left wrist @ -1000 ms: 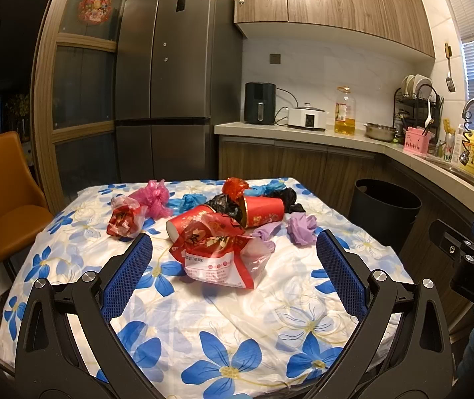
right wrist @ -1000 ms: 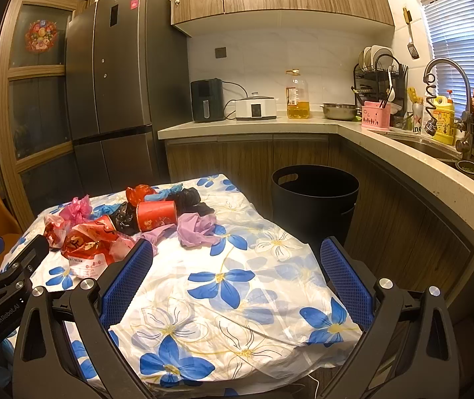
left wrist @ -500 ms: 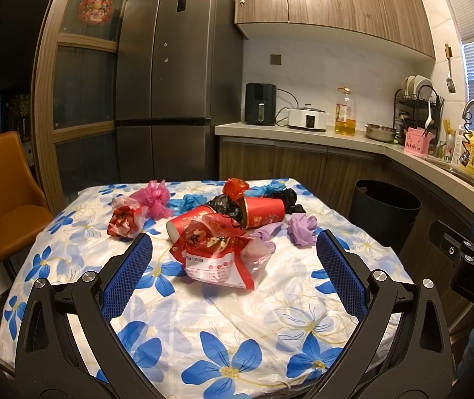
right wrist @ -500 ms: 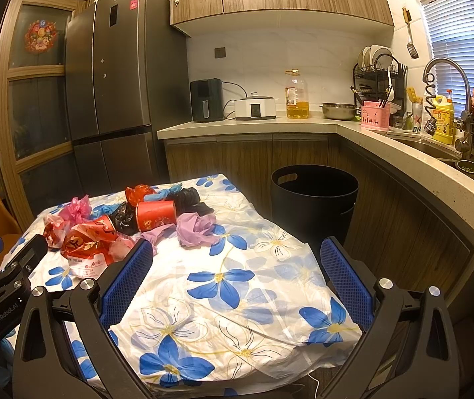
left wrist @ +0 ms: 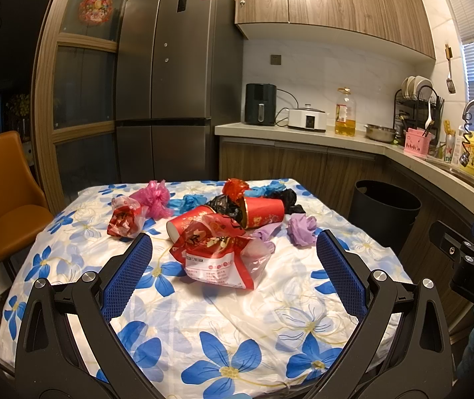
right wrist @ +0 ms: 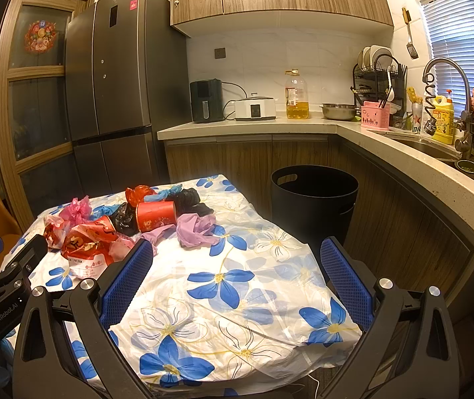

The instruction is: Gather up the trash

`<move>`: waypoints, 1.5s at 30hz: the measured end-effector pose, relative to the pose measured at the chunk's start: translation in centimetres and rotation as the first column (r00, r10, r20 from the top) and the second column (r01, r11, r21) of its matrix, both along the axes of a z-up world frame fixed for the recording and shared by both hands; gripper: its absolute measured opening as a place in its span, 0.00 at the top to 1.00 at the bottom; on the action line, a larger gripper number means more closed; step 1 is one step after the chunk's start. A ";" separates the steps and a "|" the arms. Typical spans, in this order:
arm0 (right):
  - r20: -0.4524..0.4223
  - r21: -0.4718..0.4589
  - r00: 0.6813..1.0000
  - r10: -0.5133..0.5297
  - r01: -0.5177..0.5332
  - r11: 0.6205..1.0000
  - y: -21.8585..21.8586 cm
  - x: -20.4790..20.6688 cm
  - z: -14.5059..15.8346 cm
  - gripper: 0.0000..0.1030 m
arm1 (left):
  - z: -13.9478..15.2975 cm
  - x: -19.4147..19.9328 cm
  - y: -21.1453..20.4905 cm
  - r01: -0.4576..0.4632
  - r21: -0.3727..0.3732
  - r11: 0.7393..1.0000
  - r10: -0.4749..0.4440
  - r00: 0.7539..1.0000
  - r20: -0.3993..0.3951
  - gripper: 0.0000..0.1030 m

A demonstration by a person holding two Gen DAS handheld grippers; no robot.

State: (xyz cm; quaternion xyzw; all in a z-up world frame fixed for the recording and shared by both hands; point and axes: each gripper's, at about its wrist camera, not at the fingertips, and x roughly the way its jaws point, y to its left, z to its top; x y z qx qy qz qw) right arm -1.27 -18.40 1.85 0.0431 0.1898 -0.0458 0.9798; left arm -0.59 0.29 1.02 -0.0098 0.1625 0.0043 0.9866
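Both sets of jaws are spread wide and empty, left gripper (left wrist: pixel 233 266) facing the red snack bag (left wrist: pixel 217 252), right gripper (right wrist: pixel 237 279) nearer the black bin (right wrist: pixel 313 199). The trash sits piled mid-surface, beside the bin. A careless pinch could snag the floral cloth (left wrist: pixel 203 326) and drag everything.

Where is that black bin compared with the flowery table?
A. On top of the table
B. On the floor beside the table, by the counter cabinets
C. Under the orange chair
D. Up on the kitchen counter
B: the black bin stands on the floor next to the table, in front of the wooden counter cabinets, open-topped and apart from the trash pile.
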 end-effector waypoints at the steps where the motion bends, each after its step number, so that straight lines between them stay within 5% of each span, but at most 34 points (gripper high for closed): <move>1: 0.000 0.000 1.000 0.000 0.000 1.000 0.0 0.0 0.0 0.05 | 0.0 0.0 0.0 0.000 0.000 1.000 0.000 1.000 0.001 0.05; 29: -0.008 0.012 1.000 -0.002 0.002 1.000 -0.6 0.4 -0.4 0.05 | 0.2 0.1 0.2 -0.003 -0.011 1.000 0.003 1.000 0.001 0.05; 45: -0.019 0.035 0.998 0.059 -0.058 0.998 -0.8 3.7 -2.8 0.05 | -3.5 3.1 2.5 -0.024 -0.074 0.997 0.024 1.000 -0.002 0.14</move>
